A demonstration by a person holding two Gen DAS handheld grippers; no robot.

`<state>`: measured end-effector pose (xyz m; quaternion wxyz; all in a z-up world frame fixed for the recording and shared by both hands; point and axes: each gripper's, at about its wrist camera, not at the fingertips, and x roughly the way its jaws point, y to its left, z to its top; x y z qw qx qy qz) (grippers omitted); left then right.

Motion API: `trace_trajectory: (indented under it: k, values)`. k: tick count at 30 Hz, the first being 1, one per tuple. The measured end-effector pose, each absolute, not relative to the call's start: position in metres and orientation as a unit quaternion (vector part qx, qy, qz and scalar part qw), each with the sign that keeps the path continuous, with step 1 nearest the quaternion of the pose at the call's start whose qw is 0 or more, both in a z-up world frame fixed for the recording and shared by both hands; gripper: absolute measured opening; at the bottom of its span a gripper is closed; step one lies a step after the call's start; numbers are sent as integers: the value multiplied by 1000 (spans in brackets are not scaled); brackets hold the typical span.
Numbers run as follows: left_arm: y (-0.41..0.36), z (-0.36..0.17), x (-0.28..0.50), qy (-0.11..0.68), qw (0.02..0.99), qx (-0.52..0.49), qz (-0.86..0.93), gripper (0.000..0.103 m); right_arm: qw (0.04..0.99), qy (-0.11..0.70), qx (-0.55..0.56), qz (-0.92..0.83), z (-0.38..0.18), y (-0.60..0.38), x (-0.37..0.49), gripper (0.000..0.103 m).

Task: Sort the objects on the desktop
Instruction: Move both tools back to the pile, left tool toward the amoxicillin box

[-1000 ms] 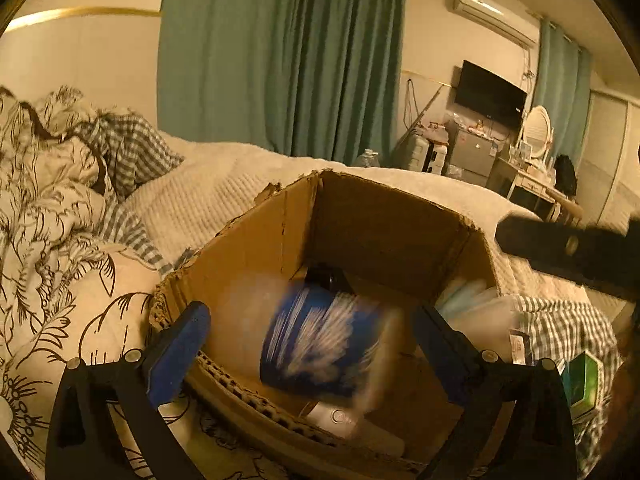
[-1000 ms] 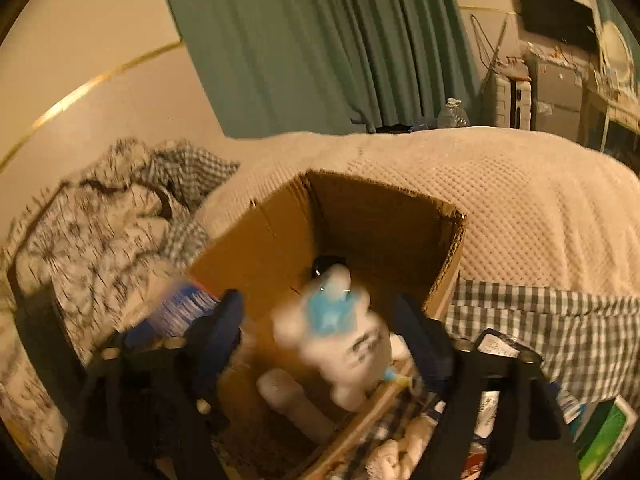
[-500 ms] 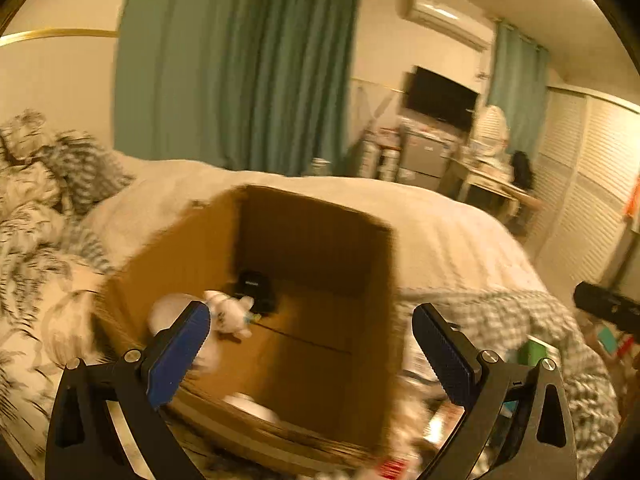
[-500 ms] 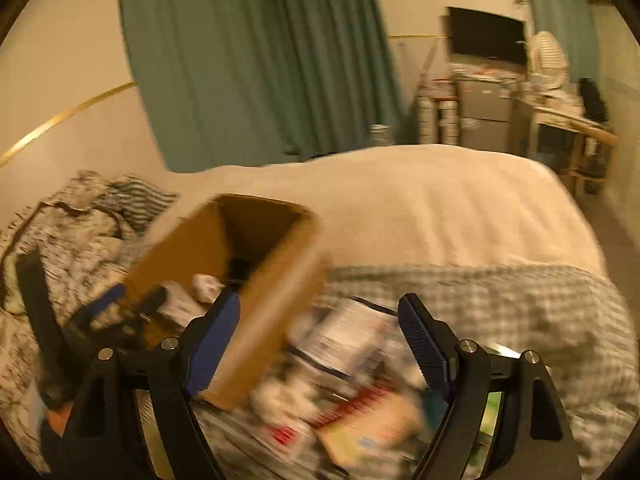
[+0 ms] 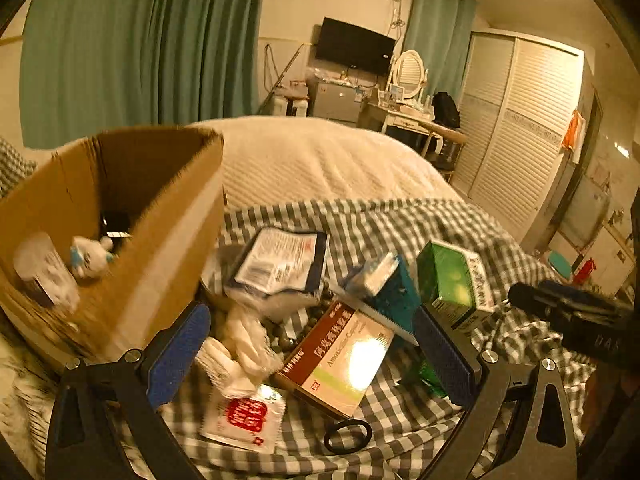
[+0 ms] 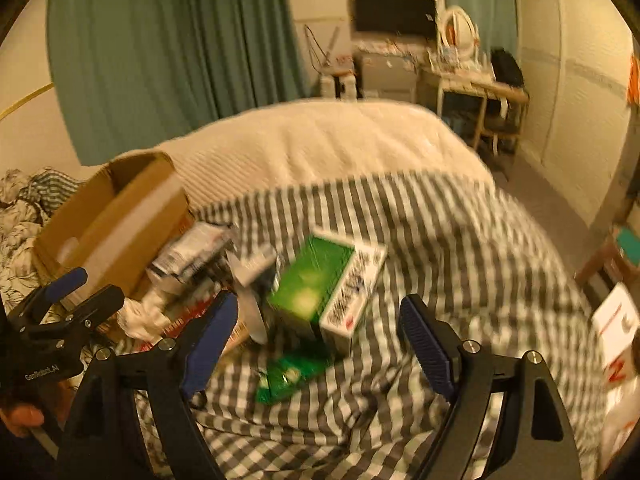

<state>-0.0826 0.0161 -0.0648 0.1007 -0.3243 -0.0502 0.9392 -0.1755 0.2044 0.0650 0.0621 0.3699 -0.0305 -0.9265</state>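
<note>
Left wrist view: clutter is seen on checked bedding beside a cardboard box [image 5: 120,216].
Both the left gripper [image 5: 312,352] and right gripper [image 6: 320,344] are held wide open, empty; the green box [image 6: 316,284] lies at twelve o'clock of the right.

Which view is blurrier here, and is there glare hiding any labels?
Right wrist view: heavy motion blur smears the green box and the checked blanket. Left wrist view: sharper, only the cardboard box is smeared; glare washes out part of the medicine box. Both have a warm cast and fisheye bending.
</note>
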Motion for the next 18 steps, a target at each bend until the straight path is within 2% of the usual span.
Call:
trace_trajectory:
  k: [7, 15, 18]
  values:
    - [43, -112, -98, -2, 136, -390, 911, 103, 52, -69, 400, -912, 31, 206, -183, 83]
    - [39, -148, -126, -40, 171, -474, 863, 103, 42, -80, 412, -907, 22, 208, -186, 83]
    - [43, -156, -133, -30, 175, -483, 858, 103, 38, -85, 414, -906, 21, 209, -186, 83]
